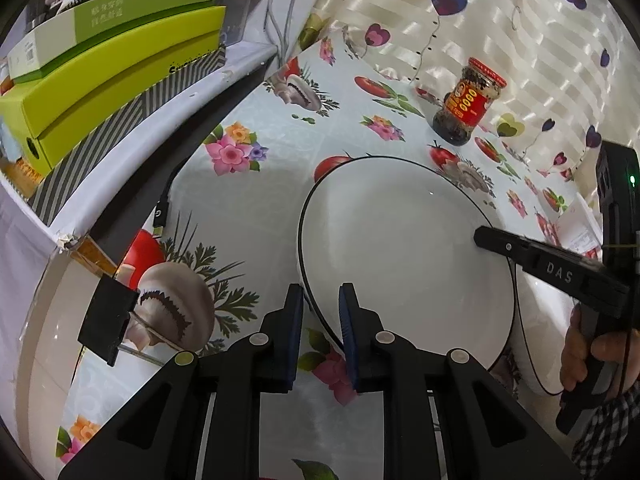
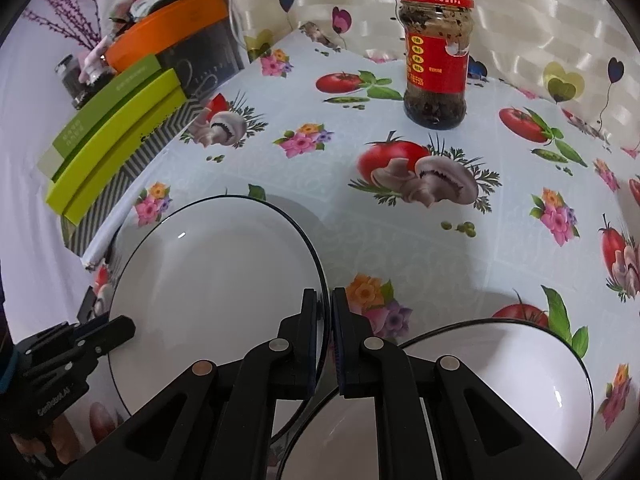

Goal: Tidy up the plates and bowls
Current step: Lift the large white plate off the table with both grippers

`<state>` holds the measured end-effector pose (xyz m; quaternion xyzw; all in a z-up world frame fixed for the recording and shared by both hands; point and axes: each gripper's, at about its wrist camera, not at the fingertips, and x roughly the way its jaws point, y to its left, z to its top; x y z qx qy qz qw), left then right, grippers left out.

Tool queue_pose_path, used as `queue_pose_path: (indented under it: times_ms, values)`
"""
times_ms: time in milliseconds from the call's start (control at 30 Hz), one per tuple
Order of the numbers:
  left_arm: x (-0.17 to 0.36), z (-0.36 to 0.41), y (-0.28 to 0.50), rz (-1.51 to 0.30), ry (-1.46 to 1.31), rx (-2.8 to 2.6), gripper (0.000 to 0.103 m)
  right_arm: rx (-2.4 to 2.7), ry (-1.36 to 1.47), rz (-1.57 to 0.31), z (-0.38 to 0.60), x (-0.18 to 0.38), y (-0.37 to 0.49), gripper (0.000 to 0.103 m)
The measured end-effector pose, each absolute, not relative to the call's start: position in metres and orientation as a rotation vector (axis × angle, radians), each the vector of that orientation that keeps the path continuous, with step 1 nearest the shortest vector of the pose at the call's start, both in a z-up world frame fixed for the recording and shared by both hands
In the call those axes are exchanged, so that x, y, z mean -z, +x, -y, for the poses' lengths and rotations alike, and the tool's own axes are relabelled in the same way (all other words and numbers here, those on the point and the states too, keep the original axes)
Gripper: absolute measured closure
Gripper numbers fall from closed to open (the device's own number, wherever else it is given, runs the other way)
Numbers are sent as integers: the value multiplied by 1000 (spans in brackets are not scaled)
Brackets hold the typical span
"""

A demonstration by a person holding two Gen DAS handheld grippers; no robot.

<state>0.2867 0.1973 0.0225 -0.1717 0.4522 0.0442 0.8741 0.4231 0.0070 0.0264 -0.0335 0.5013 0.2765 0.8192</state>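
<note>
Two grippers clamped on one white plate (image 2: 208, 280), black-rimmed, at centre-left of the right wrist view and centre-right of the left wrist view. Left gripper (image 1: 322, 298): jaws nearly together, closed on the near rim of the plate, the rim slanting through the narrow gap and touching both pads. Right gripper (image 2: 330, 300): jaws together on the plate's right rim, only the thin edge between them; in the left wrist view, at the right edge of the frame, tip on the plate's far rim, held by one hand (image 1: 588, 356) with a checked sleeve below. One bowl (image 2: 500, 384), also white with a black rim, at lower right of the right wrist view, on the surface (image 2: 360, 240); plate's lower edge overlapping the bowl's rim at the bottom of the frame. One more white dish (image 1: 44, 320), large, cut off at lower left of the left wrist view. Three white dishes in all. One glass jar (image 2: 436, 60) with red lid and red label, upright at upper right, well apart from the plate. At least two green boxes (image 2: 116, 140) stacked at the left, one orange container (image 2: 168, 28) behind them. Flower, tomato and mushroom print across the surface
</note>
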Motion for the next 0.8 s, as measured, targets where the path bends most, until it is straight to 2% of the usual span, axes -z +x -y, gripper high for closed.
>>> queue_pose_path:
  times_ms: [800]
  values:
    - [-67, -186, 243, -884, -341, -93, 84, -586, -23, -1018, 10, -79, 367, 95]
